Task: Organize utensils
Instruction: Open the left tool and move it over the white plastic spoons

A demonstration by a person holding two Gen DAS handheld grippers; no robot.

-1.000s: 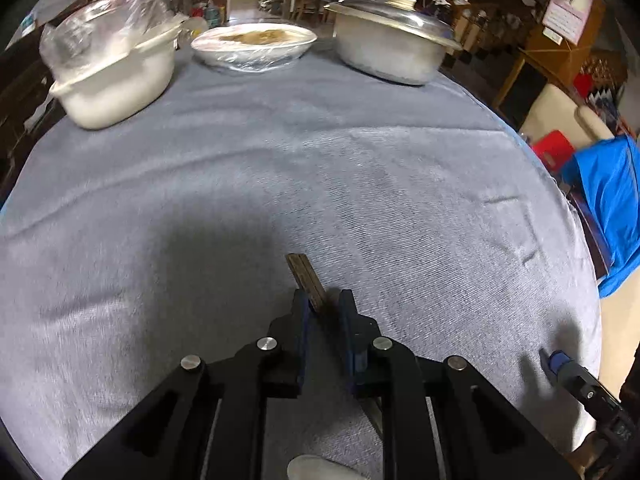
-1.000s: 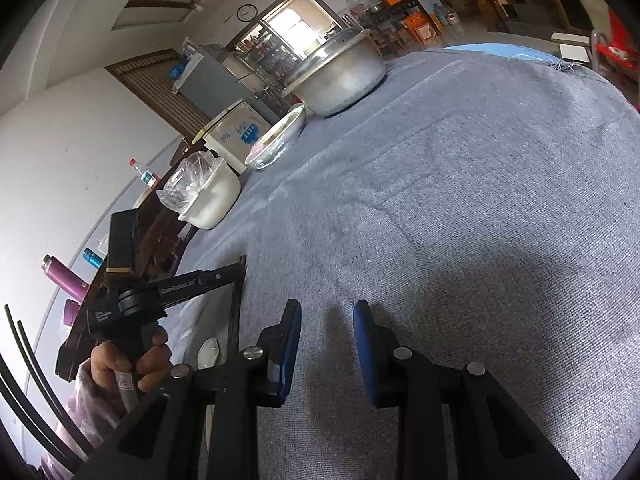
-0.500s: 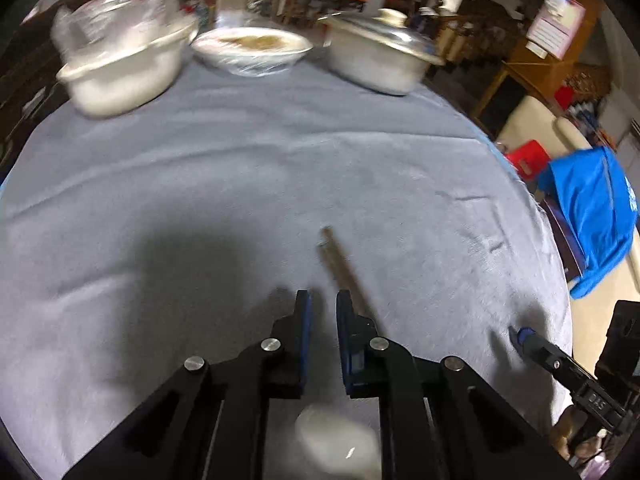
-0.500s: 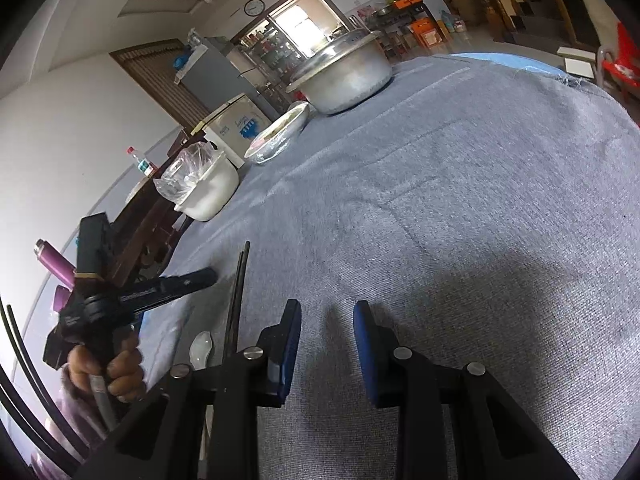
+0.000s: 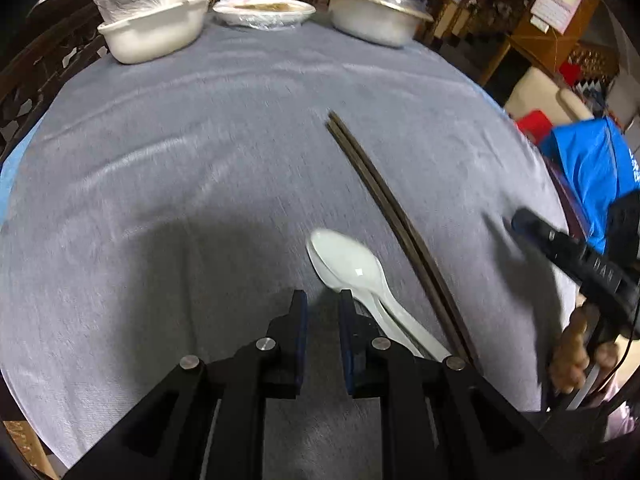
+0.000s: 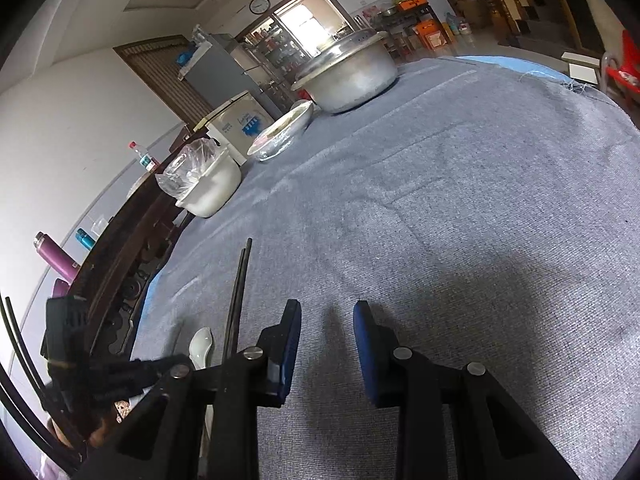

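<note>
A: Left gripper (image 5: pixel 322 312) over the grey tablecloth (image 5: pixel 200 152), jaws a narrow slot apart, nothing between them, only cloth below.

B: And the utensils?

A: Pair of dark chopsticks (image 5: pixel 384 208) lying flat side by side, running diagonally. White spoon (image 5: pixel 348 266) just beside them, bowl up, its handle passing under the left gripper's right finger. Whether it touches, can't tell.

B: Right side?

A: Right gripper (image 6: pixel 326 344) held low over bare cloth, jaws apart, empty. Chopsticks and spoon lie off to its left.

B: Far edge?

A: Lidded metal pot (image 5: pixel 372 12), covered plate (image 5: pixel 264 10), white tub (image 5: pixel 154 36) with plastic.
</note>
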